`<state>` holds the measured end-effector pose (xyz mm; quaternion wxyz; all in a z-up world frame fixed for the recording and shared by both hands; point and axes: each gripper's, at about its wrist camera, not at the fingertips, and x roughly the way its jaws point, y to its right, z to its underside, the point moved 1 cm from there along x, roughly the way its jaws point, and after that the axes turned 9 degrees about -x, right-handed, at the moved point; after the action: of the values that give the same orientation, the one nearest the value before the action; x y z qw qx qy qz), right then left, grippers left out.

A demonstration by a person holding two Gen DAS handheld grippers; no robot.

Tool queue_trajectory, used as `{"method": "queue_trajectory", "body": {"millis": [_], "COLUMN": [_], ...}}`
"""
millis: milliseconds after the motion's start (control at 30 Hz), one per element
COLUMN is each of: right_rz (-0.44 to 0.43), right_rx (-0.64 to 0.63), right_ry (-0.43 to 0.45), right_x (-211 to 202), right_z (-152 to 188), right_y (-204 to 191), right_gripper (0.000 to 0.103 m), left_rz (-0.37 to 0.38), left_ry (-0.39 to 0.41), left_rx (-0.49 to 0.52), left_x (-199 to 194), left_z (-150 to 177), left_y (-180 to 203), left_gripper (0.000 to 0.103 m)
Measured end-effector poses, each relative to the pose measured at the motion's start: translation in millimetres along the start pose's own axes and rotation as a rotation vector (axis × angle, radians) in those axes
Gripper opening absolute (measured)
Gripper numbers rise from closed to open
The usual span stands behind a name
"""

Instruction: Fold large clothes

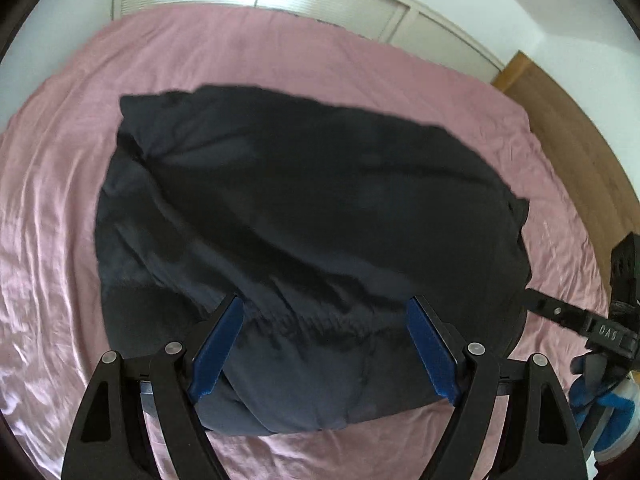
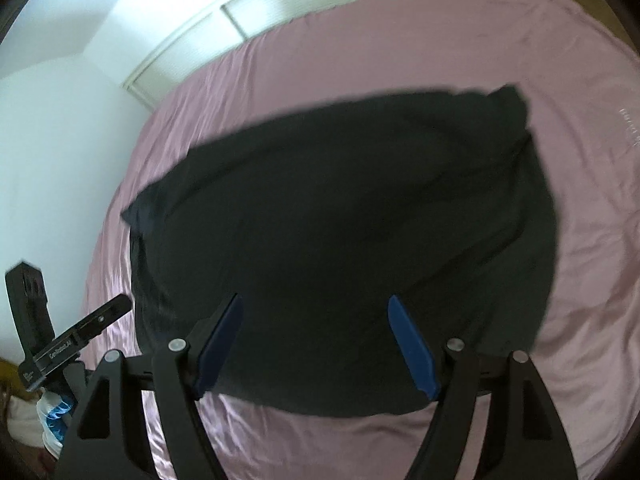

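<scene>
While the dark garment (image 1: 304, 232) lies spread on the pink bed sheet (image 1: 60, 208), you have both grippers above its near edge with nothing in them. Left gripper (image 1: 326, 344): jaws wide, blue pads clear of the cloth. Right gripper (image 2: 316, 344): jaws wide too, empty. The garment looks like a broad, roughly rectangular slab with loose creases, so it may already carry one fold; the blur hides sleeves and collar. Further folds appear to remain. Its long axis runs across the bed, side to side in both views, corners toward each side. Your other gripper shows at each view's edge.
</scene>
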<state>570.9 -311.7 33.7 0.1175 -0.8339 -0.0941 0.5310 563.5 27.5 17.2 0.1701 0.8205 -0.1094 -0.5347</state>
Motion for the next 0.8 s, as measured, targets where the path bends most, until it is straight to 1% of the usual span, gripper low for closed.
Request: {"method": "queue_trajectory", "body": {"millis": [33, 100, 233, 300, 400, 467, 567, 667, 800], "right_rz": [-0.002, 0.022, 0.147, 0.181, 0.196, 0.212, 0.22, 0.213, 0.21], "right_rx": [-0.009, -0.038, -0.138, -0.156, -0.141, -0.135, -0.141, -0.152, -0.15], "right_ry": [-0.011, -0.027, -0.011, -0.01, 0.005, 0.033, 0.052, 0.057, 0.05], "right_x": [6.8, 22.0, 41.7, 55.3, 66.0, 69.1, 76.6, 87.0, 110.8], "right_z": [3.0, 7.0, 4.2, -0.3, -14.1, -28.0, -50.8, -69.5, -93.0], "right_y": [-3.9, -9.8, -12.6, -6.9, 1.5, 8.8, 16.1, 21.7, 32.4], "right_gripper": [0.075, 0.075, 0.075, 0.075, 0.077, 0.078, 0.078, 0.078, 0.081], "left_rz": [-0.003, -0.006, -0.039, -0.064, -0.088, -0.094, -0.121, -0.161, -0.211], "left_ry": [-0.006, -0.012, -0.011, -0.004, 0.012, 0.021, 0.043, 0.058, 0.07], "left_rx": [0.005, 0.014, 0.04, 0.053, 0.058, 0.06, 0.083, 0.118, 0.12], "left_x": [4.8, 11.8, 37.2, 51.9, 69.0, 75.4, 86.4, 102.0, 130.8], "left_z": [1.4, 3.2, 0.4, -6.7, -20.4, -31.9, -52.6, -74.5, -100.7], "left_y": [-0.2, 1.3, 5.1, 8.0, 11.7, 15.0, 25.7, 40.2, 50.5], "left_gripper": [0.082, 0.082, 0.082, 0.082, 0.082, 0.082, 0.083, 0.086, 0.092]}}
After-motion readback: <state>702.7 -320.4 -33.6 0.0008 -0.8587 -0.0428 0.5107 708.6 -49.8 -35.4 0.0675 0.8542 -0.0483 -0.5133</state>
